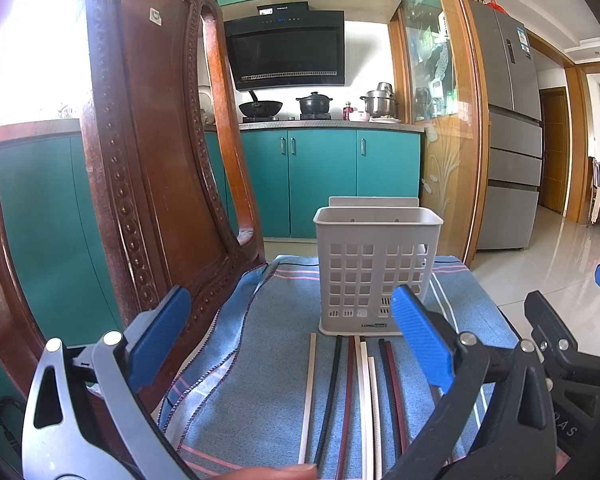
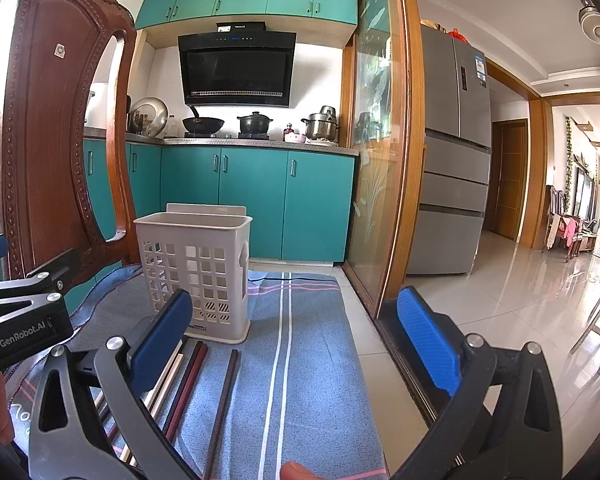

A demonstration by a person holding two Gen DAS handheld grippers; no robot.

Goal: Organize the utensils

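Jaws of both grippers apart, empty; chopsticks' (image 1: 364, 396) near ends cut off before white basket (image 1: 374, 272).

A blue striped cloth (image 1: 268, 360) is covering the supporting surface. A white perforated utensil basket (image 1: 374, 276) is standing upright on it. Several chopsticks (image 1: 360, 396), white, black and dark red, are lying side by side before the basket.
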